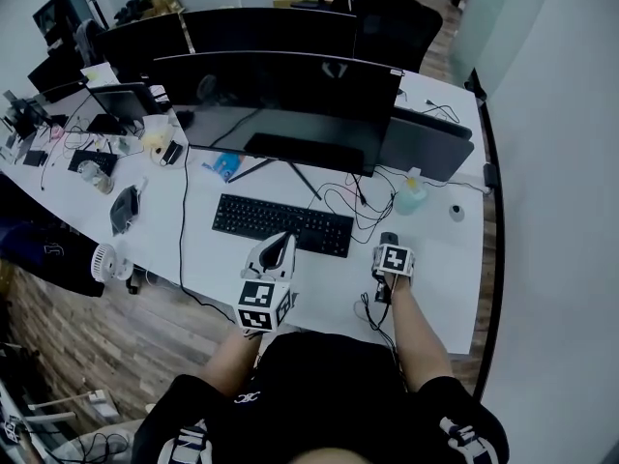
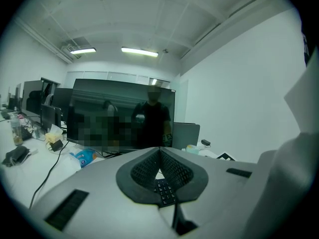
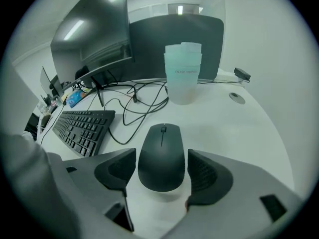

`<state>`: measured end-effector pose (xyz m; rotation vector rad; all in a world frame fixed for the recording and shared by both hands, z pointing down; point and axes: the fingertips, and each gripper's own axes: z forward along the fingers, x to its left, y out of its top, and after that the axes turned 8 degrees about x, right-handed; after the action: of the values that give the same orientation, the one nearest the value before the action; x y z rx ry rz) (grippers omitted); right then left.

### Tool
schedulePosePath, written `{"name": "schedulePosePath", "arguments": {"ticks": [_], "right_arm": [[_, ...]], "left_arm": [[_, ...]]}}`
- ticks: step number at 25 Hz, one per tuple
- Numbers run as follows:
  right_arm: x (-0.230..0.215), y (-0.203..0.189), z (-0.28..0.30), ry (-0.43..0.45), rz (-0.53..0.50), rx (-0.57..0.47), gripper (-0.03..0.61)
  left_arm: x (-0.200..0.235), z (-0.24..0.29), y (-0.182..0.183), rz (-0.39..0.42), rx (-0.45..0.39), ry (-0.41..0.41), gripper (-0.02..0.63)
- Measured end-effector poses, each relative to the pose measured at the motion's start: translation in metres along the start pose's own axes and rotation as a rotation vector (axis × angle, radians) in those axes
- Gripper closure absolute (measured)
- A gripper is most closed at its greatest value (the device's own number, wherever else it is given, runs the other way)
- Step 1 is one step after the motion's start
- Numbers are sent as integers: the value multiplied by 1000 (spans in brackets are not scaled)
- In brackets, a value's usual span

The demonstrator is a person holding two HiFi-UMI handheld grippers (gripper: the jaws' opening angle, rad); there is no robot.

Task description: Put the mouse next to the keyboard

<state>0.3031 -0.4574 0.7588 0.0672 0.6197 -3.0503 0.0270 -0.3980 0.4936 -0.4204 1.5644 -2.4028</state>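
Now the right gripper (image 3: 160,167) has its jaws apart around the black mouse (image 3: 162,153), which rests on the desk (image 3: 239,128) near the keyboard (image 3: 82,126). The left gripper (image 2: 160,171) is closed, empty. Placement looks finished; next, withdraw without nudging it

Ahead of you a wide dark monitor (image 1: 280,104) stands on the white desk (image 1: 445,259), with loose black cables (image 1: 353,206) trailing below its right end. A pale translucent container (image 3: 183,73) sits just right of them, and a blue packet (image 1: 224,166) lies near the monitor's stand.
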Motion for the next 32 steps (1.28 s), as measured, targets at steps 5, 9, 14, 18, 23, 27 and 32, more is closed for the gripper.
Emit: {"name": "schedulePosePath", "arguments": {"ticks": [5,9,14,18,23,27,32], "right_arm": [[5,22,-42,33,21,-198,247],[10,54,-103,60,29,-482,375],[18,96,-208,62,13,-831,527],[26,108,-274,62,-3,-998,561],[42,105,-325,115,-72,-1111,565],[55,96,-331,124,-106,-1114,566],[58,89,-327,118,-97,-1097,565]], "left_arm": [[5,-4,5,-1,-18,3,601],[8,-5,11,5,-32,-1,601],[11,-4,19,15,-47,-6,601],[12,-4,26,27,-60,-8,601],[9,0,31,40,-61,-13,601],[2,2,34,52,-61,-33,601],[-5,4,33,54,-62,-49,601]]}}
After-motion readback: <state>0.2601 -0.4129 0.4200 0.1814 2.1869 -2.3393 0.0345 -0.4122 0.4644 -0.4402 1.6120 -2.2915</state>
